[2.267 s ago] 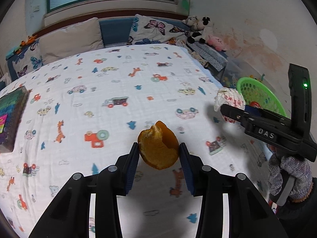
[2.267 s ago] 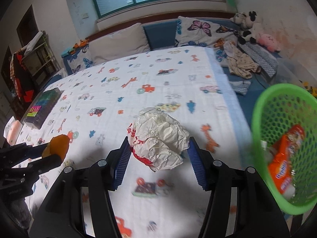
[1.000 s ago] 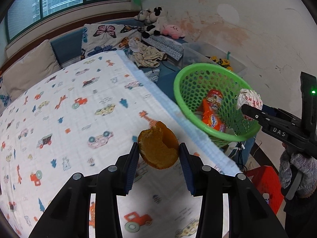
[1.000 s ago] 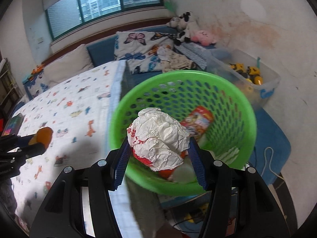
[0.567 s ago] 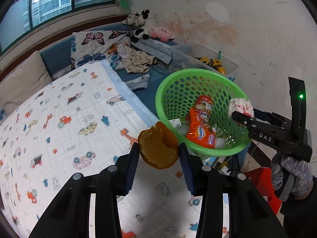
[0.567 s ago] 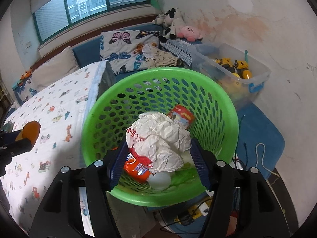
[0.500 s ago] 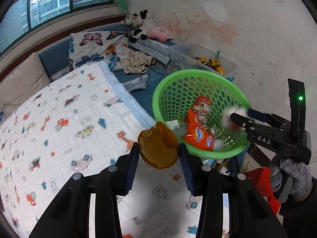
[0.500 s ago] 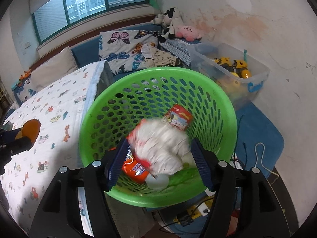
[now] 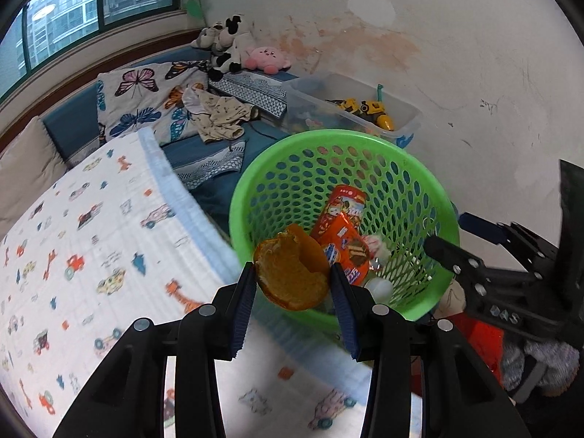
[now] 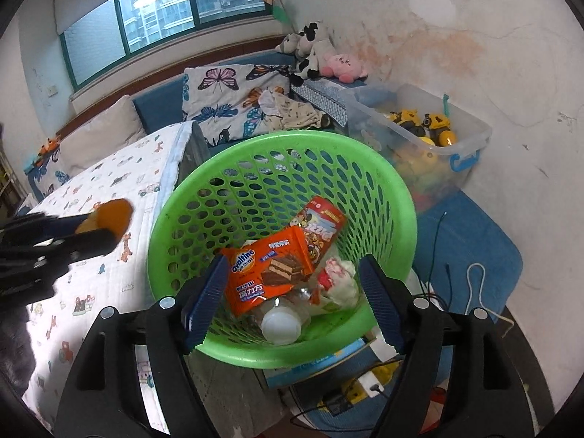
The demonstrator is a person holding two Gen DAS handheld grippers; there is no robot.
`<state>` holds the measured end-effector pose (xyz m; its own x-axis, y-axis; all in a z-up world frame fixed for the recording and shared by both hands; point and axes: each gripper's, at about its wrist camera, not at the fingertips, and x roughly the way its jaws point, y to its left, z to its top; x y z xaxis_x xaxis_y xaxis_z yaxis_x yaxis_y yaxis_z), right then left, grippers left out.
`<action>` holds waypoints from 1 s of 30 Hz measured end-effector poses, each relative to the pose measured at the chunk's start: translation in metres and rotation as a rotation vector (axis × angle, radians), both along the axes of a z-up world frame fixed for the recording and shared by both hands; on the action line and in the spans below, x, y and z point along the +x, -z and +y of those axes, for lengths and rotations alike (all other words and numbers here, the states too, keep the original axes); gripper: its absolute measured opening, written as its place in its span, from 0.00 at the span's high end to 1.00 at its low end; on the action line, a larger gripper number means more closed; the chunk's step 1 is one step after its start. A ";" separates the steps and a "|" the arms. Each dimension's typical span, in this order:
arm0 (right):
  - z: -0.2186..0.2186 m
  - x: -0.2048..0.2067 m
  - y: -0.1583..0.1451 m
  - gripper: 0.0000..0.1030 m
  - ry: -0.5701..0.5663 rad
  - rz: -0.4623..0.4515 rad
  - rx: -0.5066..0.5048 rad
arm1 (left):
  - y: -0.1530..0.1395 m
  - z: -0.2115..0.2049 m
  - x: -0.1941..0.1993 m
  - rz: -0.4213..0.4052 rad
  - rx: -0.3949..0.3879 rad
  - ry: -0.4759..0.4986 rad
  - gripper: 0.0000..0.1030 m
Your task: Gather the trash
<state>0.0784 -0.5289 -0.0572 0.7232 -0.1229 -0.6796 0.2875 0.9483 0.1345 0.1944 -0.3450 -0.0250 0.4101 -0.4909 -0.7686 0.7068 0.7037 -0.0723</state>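
Orange peel (image 9: 292, 273): clamped between the pads of the left gripper (image 9: 294, 292); it is over the bed's side edge, just at the near rim of the basket, not yet above the basket floor.
Left gripper state: closed on the orange peel, both pads pressing its sides.
Crumpled paper ball (image 10: 337, 281): lies inside the green basket (image 10: 401, 189), against the right inner wall, beside the orange snack wrapper (image 10: 266, 273).
Right gripper (image 10: 292, 299): jaws have just been opening; they stand apart above the near rim of the basket with nothing between the pads. The paper ball lies free below them.
Basket contents: two snack wrappers, a clear bottle (image 10: 281, 323) and the paper ball.
Done: paper ball delivered; earlier trash already in the basket.
Left: judged, the peel must be carried past the rim and released.
Bed sheet (image 9: 91, 237): no further trash shows on the visible part near the side edge.
Hidden: most of the bed is out of frame in both views, so remaining trash cannot be ruled out. The bottle's body is covered by the wrappers. The sheet near the left gripper is motion-blurred.
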 end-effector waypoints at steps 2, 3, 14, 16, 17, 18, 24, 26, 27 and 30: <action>-0.001 -0.003 -0.001 0.27 0.002 -0.007 0.006 | 0.004 -0.008 0.002 0.008 0.005 0.008 0.61; -0.002 -0.004 -0.001 0.27 0.002 -0.009 0.007 | 0.006 -0.012 0.003 0.012 0.007 0.013 0.61; -0.005 -0.013 0.002 0.26 0.002 -0.017 0.028 | 0.021 -0.036 0.011 0.032 0.021 0.018 0.45; -0.006 -0.014 0.003 0.26 0.004 -0.015 0.034 | 0.020 -0.037 0.010 0.023 0.015 0.012 0.40; -0.006 -0.014 0.004 0.26 0.005 -0.015 0.039 | 0.019 -0.037 0.010 0.023 0.009 0.014 0.40; -0.006 -0.015 0.005 0.26 0.006 -0.015 0.043 | 0.019 -0.037 0.010 0.024 0.005 0.014 0.40; 0.000 -0.018 0.006 0.26 0.001 -0.016 0.053 | 0.016 -0.024 0.007 0.013 -0.004 -0.003 0.32; 0.003 -0.020 0.006 0.26 -0.003 -0.020 0.062 | 0.014 -0.015 0.005 0.009 -0.008 -0.015 0.28; 0.006 -0.021 0.005 0.25 -0.007 -0.023 0.065 | 0.012 -0.011 0.004 0.005 -0.010 -0.022 0.27; 0.014 -0.024 0.004 0.23 -0.014 -0.027 0.060 | 0.005 0.007 -0.001 -0.011 -0.024 -0.051 0.23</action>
